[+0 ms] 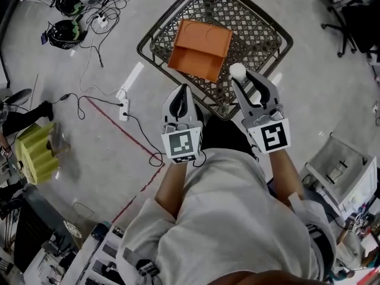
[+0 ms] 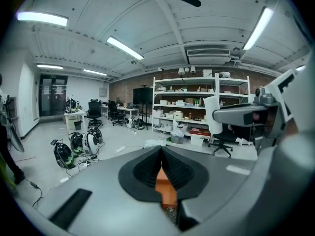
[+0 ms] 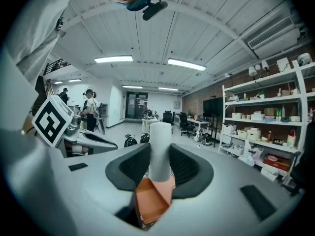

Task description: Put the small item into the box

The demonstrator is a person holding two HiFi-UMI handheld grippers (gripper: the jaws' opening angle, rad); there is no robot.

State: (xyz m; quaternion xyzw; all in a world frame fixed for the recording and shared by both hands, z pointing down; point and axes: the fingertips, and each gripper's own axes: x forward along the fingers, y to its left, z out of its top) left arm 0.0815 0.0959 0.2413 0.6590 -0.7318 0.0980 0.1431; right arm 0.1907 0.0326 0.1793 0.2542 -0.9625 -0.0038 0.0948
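The small white cylinder (image 3: pixel 160 151) stood upright between the jaws of the right gripper (image 1: pixel 243 76), which were clenched on its lower half, leaving the rounded top free above them. In the head view it hung at about 4 o'clock from the open orange cardboard box (image 1: pixel 199 49), just beside the box's near corner and not yet over the opening. The box lay on a dark metal lattice table (image 1: pixel 273 34). The left gripper (image 1: pixel 183 91) pointed toward the box from 6 o'clock with its jaws pressed together on nothing.

The cylinder looked smooth, matt and rigid, and probably light, perhaps plastic or foam. A round, smooth wall can twist or slide between flat pads, so the hold across its middle, square to its long axis, seemed the safest one. It did not look fragile, so a short drop into the box should do no harm. The box itself seemed thin and light, and a knock could shift it on the lattice.
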